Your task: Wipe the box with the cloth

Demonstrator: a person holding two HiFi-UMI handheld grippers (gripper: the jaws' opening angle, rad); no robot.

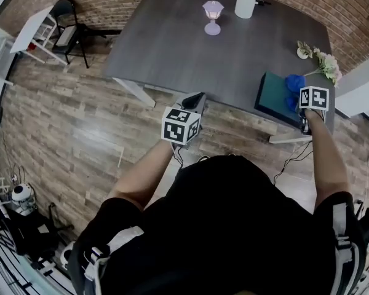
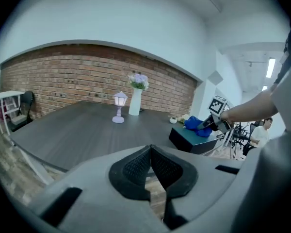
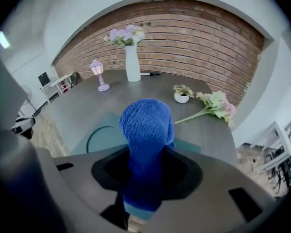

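Note:
A dark teal box [image 1: 274, 96] lies flat at the near right corner of the grey table [image 1: 172, 48]. My right gripper [image 1: 302, 112] is shut on a blue cloth [image 3: 146, 130], which bunches up from its jaws over the box lid [image 3: 103, 137]. The cloth [image 1: 294, 85] rests on the box's right part. From the left gripper view, the box [image 2: 191, 138] and cloth [image 2: 197, 125] show at the right. My left gripper [image 2: 151, 166] hangs shut and empty before the table's near edge, over the floor. Its marker cube [image 1: 181, 126] shows in the head view.
On the table stand a small lilac lantern [image 1: 213, 16], a white vase with flowers [image 1: 246, 0], a small white pot [image 1: 304, 51] and a loose flower spray [image 1: 325, 64]. A brick wall runs behind. A black chair [image 1: 66, 32] and white shelf [image 1: 31, 32] stand left. Cables trail on the wooden floor.

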